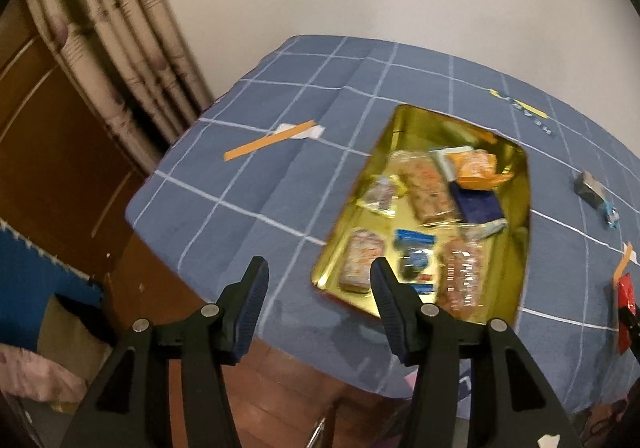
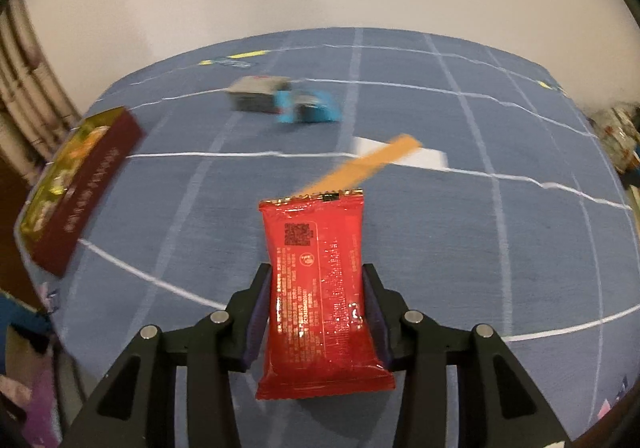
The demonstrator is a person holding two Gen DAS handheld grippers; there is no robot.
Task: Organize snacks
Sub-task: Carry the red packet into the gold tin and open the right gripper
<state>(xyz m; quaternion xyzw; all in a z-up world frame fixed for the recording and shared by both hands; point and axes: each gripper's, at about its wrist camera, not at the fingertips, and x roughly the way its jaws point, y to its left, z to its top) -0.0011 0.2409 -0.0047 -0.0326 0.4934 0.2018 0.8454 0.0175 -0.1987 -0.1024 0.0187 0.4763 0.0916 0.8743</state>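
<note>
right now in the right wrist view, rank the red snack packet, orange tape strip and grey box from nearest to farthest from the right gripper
1. red snack packet: clamped between the right gripper pads.
2. orange tape strip: on the blue checked cloth, just beyond the packet's top edge.
3. grey box: farthest, up left, beside a blue wrapper.

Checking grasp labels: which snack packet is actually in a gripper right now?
The red packet, clamped between the right gripper's jaws above the cloth. The grey and blue packets lie loose beyond; the rest sit in the gold tin.
</note>
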